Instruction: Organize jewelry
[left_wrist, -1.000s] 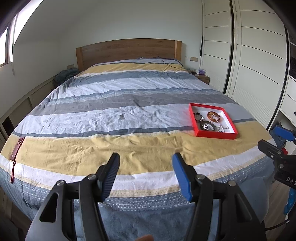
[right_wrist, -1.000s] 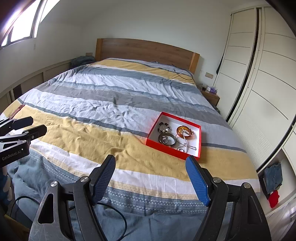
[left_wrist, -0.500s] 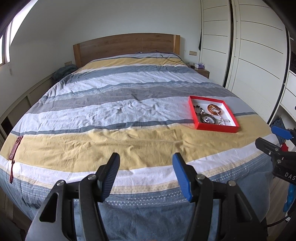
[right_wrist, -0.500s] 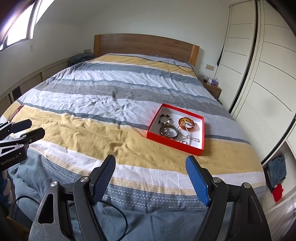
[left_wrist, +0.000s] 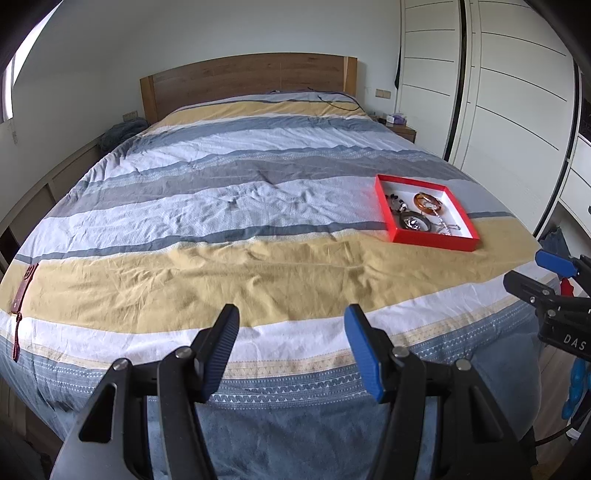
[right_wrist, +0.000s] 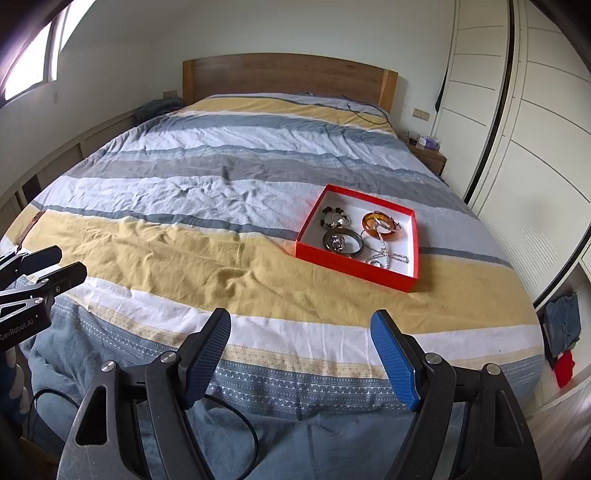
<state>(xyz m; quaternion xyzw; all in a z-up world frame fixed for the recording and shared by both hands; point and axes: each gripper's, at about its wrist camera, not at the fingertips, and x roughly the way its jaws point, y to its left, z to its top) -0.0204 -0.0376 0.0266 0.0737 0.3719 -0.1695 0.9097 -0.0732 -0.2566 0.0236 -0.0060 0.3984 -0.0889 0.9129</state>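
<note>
Home bedroom: striped bed, wooden headboard, wardrobe.

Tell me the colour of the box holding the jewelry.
Red outside, white inside; the box shows best in the right wrist view.

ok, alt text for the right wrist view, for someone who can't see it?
An open red tray holding bracelets, an amber bangle and a silver chain sits on a striped bedspread, ahead of the open, empty right gripper. The left gripper shows at the left edge; a wooden headboard and white wardrobe stand behind.
</note>
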